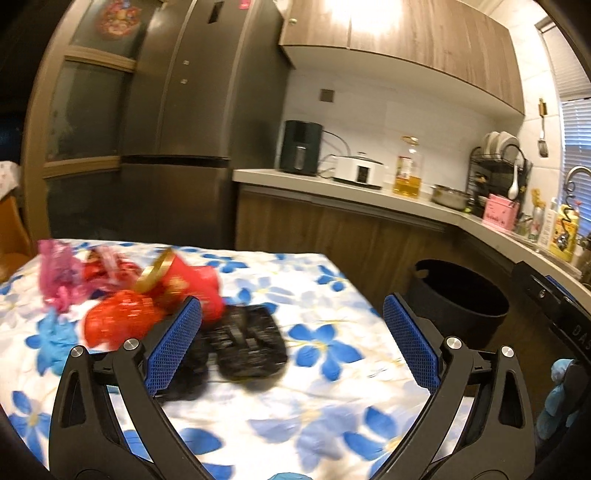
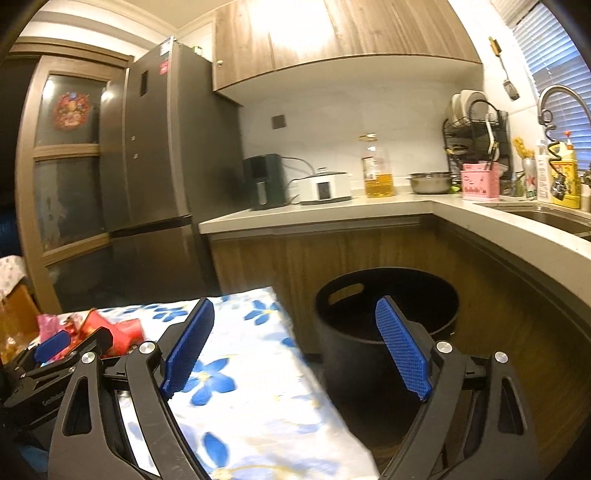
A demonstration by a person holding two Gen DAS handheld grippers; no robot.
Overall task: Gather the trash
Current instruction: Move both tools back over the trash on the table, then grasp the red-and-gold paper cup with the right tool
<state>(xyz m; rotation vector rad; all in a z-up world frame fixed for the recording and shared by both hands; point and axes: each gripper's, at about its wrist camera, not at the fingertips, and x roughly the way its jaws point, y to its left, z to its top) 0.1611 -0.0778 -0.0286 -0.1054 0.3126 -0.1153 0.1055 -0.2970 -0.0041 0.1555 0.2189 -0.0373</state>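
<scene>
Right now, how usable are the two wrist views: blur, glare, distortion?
Left wrist: motion blur smears the red wrappers and black tray; the left gripper itself is sharp; glare burns out the upper cabinet. Right wrist: crisper, the bin reads clearly, the tablecloth is soft, same cabinet glare. Both: strong fisheye bending, dark corners.

Left gripper (image 1: 291, 343) and right gripper (image 2: 295, 347): black triangular-cutout arms, silver screws, 2 blue textured pads each

The bench (image 1: 332, 398), under a blue-flowered white cloth, carries pink wrappers (image 1: 59, 277), red wrappers (image 1: 118, 321), a red cup (image 1: 184, 284) and black plastic trays (image 1: 247, 343)
</scene>
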